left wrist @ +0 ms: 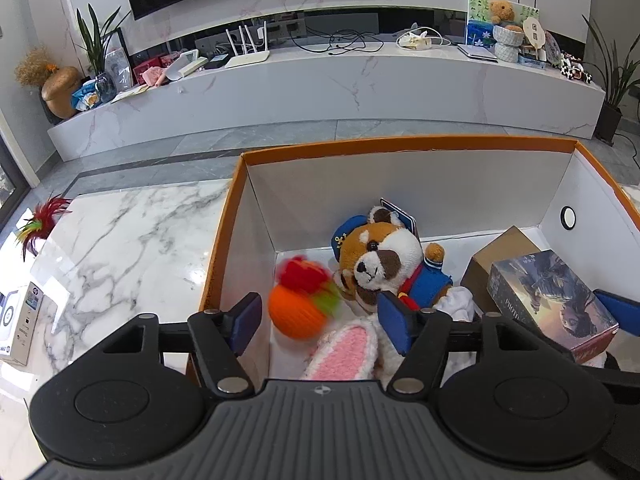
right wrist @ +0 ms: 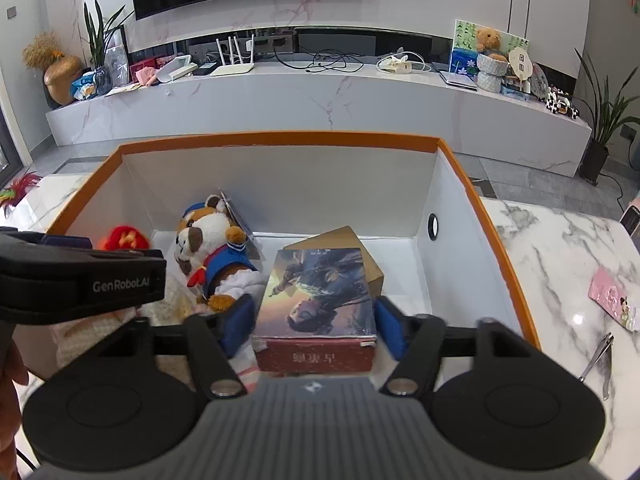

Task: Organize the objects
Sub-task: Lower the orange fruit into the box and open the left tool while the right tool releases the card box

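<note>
Box [right wrist: 280,140] | left gripper [left wrist: 318,320] spread above orange toy [left wrist: 298,312] | right gripper [right wrist: 316,326] straddles book [right wrist: 320,296]

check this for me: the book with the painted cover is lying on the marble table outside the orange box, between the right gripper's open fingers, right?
Not quite. The book lies inside the orange box, propped on a brown carton, not out on the marble table. The right wrist view shows it. The rest holds: it sits between the open fingers of the right gripper.

Orange-red toy [left wrist: 298,304] motion-blurred
</note>
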